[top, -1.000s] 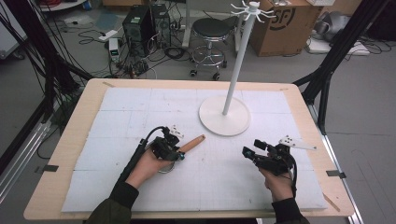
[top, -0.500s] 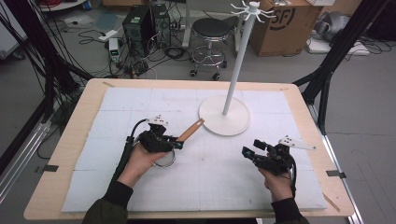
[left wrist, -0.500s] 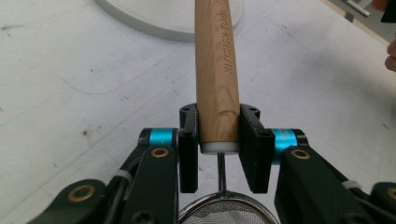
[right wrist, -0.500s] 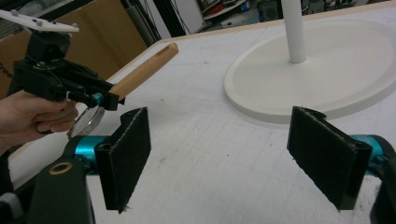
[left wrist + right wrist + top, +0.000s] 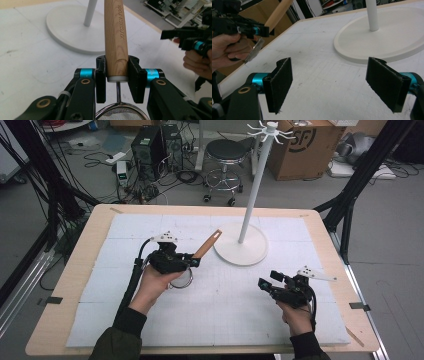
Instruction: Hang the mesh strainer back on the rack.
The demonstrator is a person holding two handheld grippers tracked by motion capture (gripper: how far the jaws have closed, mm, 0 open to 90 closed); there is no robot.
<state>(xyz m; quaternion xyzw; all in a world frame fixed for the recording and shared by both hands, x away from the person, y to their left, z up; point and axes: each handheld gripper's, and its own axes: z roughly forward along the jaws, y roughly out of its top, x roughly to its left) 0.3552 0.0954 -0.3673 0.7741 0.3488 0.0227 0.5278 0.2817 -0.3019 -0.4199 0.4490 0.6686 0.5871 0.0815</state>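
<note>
Near edge of table: two forearms come in from the bottom of the high view. Right gripper [image 5: 264, 285] low over the white mat [image 5: 240, 320], jaws spread wide with nothing between them; bare mat shows through the gap in the right gripper view.

Left gripper [image 5: 196, 261], further in and to the left, is clamped on the wooden handle [image 5: 116, 37] of a small strainer [image 5: 181, 279]. Jaws bite at the lower end of the handle, just above the metal neck. Mesh bowl [image 5: 119, 115] hangs below the jaws, toward the hand. Handle points up and away, tilted toward the stand, its slotted tip free in the air. Strainer looks clear of the mat.

Beyond: white hook stand [image 5: 254, 185], round base [image 5: 240, 251] on the mat, pole upright, hooks [image 5: 270, 130] at the very top. Past the table: stool, computer case, cardboard box.

Reading: carry step, strainer picked up and being taken toward the stand, probably to hang it. Next move calls for a long raise to hook height, then lining the handle's slot over one prong. Free hand could steady the base.
</note>
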